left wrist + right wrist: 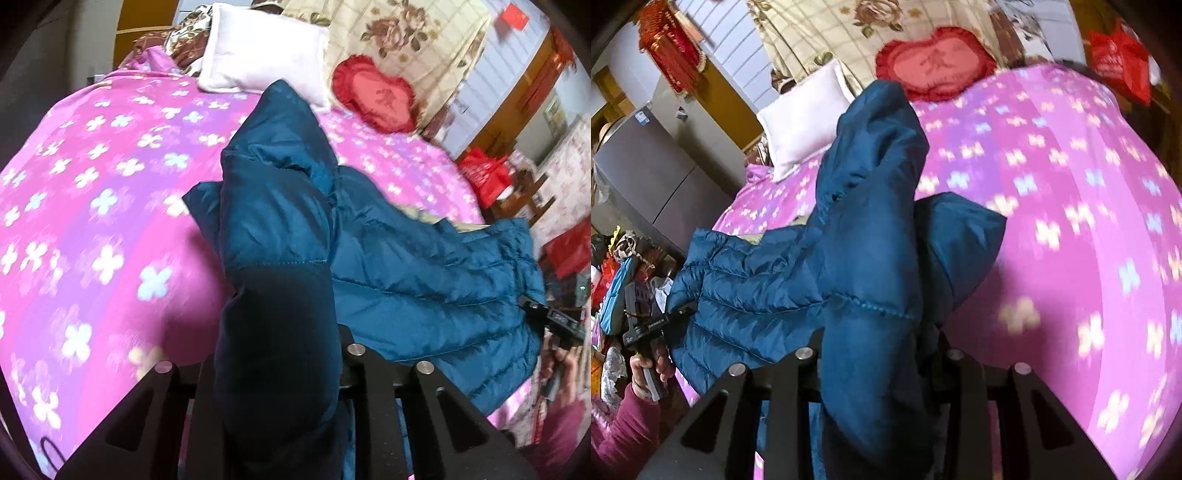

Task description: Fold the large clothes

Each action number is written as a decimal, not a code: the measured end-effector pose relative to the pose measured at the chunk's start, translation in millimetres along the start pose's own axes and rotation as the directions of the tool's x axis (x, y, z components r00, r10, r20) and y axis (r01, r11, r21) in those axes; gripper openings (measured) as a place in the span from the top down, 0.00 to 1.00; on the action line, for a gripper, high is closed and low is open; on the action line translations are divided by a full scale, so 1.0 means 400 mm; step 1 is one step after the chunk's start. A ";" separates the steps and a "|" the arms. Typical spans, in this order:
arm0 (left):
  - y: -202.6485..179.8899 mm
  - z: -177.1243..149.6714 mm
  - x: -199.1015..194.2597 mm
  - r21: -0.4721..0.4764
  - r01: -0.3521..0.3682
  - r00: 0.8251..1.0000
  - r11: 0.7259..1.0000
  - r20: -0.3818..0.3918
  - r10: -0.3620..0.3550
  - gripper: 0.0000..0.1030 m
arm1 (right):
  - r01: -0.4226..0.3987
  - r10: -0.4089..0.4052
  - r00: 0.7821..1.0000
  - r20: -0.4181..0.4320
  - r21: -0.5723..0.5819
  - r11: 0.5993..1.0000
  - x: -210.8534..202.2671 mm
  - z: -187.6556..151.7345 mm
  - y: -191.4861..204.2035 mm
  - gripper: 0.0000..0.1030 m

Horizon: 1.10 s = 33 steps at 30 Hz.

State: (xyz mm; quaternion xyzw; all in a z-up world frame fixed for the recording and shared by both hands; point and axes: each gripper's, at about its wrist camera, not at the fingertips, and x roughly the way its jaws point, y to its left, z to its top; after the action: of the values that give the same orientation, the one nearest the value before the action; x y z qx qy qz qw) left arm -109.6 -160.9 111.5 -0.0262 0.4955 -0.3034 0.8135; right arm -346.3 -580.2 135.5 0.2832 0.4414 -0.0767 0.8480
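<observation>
Both hands are lifting one end of the blue puffer jacket [406,266] off the bed [92,192], so I'd say the fold is just starting: the raised part wants carrying over onto the rest, both sides kept level. The left tongs [277,387] are clamped shut on a thick bunch of the quilted fabric, which rises straight up between the fingers. The right tongs [871,380] grip another bunch the same way, their jaws held a little apart by the padding. The jacket is glossy, puffy and stitched in bands; its middle sags between the two grips, near the bed's near edge, with a pale lining showing. A white pillow [258,51] and a red heart cushion [373,96] sit at the head end, well clear
</observation>
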 end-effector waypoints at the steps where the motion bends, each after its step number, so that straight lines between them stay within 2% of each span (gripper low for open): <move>1: 0.003 -0.010 0.016 0.000 -0.029 0.999 1.000 -0.013 0.029 0.90 | 0.039 -0.038 0.999 -0.013 0.009 0.999 0.012 -0.022 -0.008 0.61; 3: 0.009 -0.023 0.052 0.005 -0.086 0.996 0.996 -0.036 0.086 0.81 | 0.125 -0.125 0.992 -0.021 0.018 0.992 0.040 -0.049 -0.025 0.47; 4: 0.015 -0.032 0.068 -0.004 -0.107 0.994 0.994 -0.037 0.107 0.72 | 0.172 -0.171 0.985 -0.031 0.017 0.985 0.060 -0.060 -0.034 0.42; 5: 0.021 -0.040 0.076 -0.014 -0.120 0.993 0.993 -0.026 0.119 0.66 | 0.206 -0.205 0.978 -0.038 0.020 0.978 0.079 -0.067 -0.039 0.33; 6: 0.025 -0.046 0.077 -0.023 -0.130 0.991 0.991 -0.015 0.130 0.62 | 0.229 -0.228 0.973 -0.040 0.016 0.973 0.089 -0.071 -0.040 0.25; 8: 0.027 -0.056 0.068 -0.029 -0.155 0.988 0.987 0.009 0.156 0.60 | 0.277 -0.277 0.961 -0.022 -0.007 0.961 0.096 -0.078 -0.035 0.21; 12: 0.001 -0.085 0.009 -0.007 -0.245 0.967 0.970 0.072 0.245 0.60 | 0.341 -0.341 0.940 -0.003 -0.018 0.940 0.045 -0.085 0.003 0.21; 13: -0.007 -0.088 -0.007 0.008 -0.266 0.960 0.964 0.095 0.264 0.60 | 0.355 -0.355 0.935 0.016 -0.026 0.934 0.028 -0.088 0.017 0.21; 16: -0.040 -0.111 -0.057 0.048 -0.361 0.923 0.932 0.166 0.349 0.60 | 0.393 -0.386 0.916 0.107 -0.057 0.918 -0.044 -0.104 0.074 0.20; 19: -0.069 -0.131 -0.094 0.065 -0.388 0.905 0.919 0.216 0.367 0.60 | 0.391 -0.374 0.912 0.169 -0.076 0.917 -0.090 -0.117 0.132 0.14; 23: -0.109 -0.165 -0.125 0.076 -0.389 0.894 0.918 0.270 0.357 0.60 | 0.367 -0.338 0.915 0.220 -0.104 0.925 -0.104 -0.147 0.219 0.11; 27: -0.163 -0.200 -0.125 0.101 -0.383 0.895 0.918 0.288 0.341 0.60 | 0.355 -0.314 0.915 0.253 -0.134 0.925 -0.080 -0.192 0.309 0.11; 33: -0.222 -0.238 -0.115 0.109 -0.367 0.900 0.924 0.292 0.323 0.60 | 0.336 -0.287 0.919 0.271 -0.154 0.929 -0.036 -0.250 0.386 0.10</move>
State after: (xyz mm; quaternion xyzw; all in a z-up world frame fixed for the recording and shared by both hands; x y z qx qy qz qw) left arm -244.4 -184.6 129.9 0.0873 0.3510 -0.1866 0.9134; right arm -366.6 -399.1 165.5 0.1117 0.3789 -0.2014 0.8963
